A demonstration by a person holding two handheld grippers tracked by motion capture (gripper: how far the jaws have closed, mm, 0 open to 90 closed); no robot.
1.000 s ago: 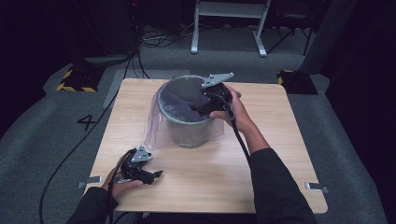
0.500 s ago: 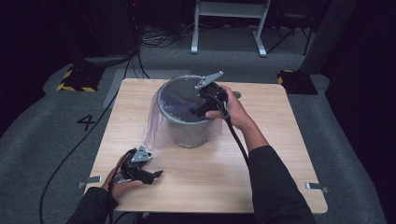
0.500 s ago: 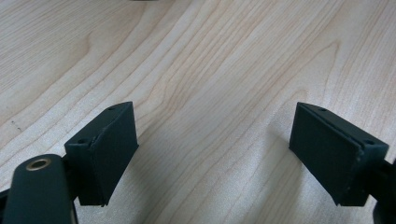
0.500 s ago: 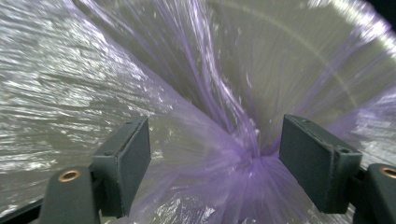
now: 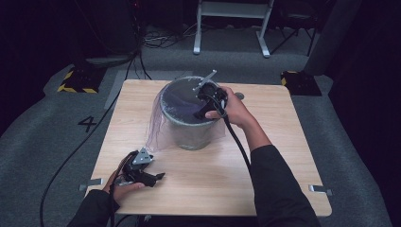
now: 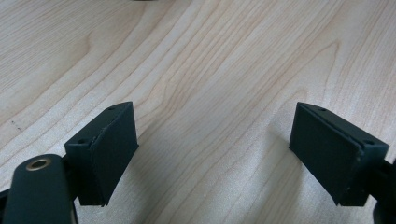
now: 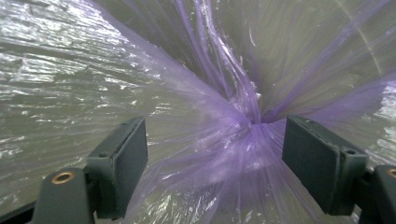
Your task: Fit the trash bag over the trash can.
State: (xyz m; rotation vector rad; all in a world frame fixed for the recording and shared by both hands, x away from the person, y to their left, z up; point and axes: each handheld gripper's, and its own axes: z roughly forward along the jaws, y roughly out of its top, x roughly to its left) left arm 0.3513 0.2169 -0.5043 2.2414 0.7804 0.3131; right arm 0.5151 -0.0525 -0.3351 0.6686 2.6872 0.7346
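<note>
A grey bin (image 5: 189, 130) stands at the middle back of the wooden table (image 5: 283, 142). A thin purple see-through bag (image 5: 158, 127) lines it and hangs down its left side. My right gripper (image 5: 202, 112) reaches over the bin's right rim and points down into its mouth. In the right gripper view its jaws stand wide apart, so the right gripper (image 7: 215, 163) is open, with a gathered fold of the bag (image 7: 224, 93) between and beyond them. My left gripper (image 5: 158, 177) rests near the table's front left. It is open (image 6: 215, 154) over bare wood (image 6: 210, 56).
A small grey disc (image 5: 239, 96) lies on the table behind the right hand. Metal brackets (image 5: 320, 190) stick out at the table's front corners. On the floor behind are a white frame (image 5: 231, 28), cables and yellow-black blocks (image 5: 75, 80).
The right gripper has shifted a little left and dipped further into the bin's mouth. The left gripper has stayed where it was.
</note>
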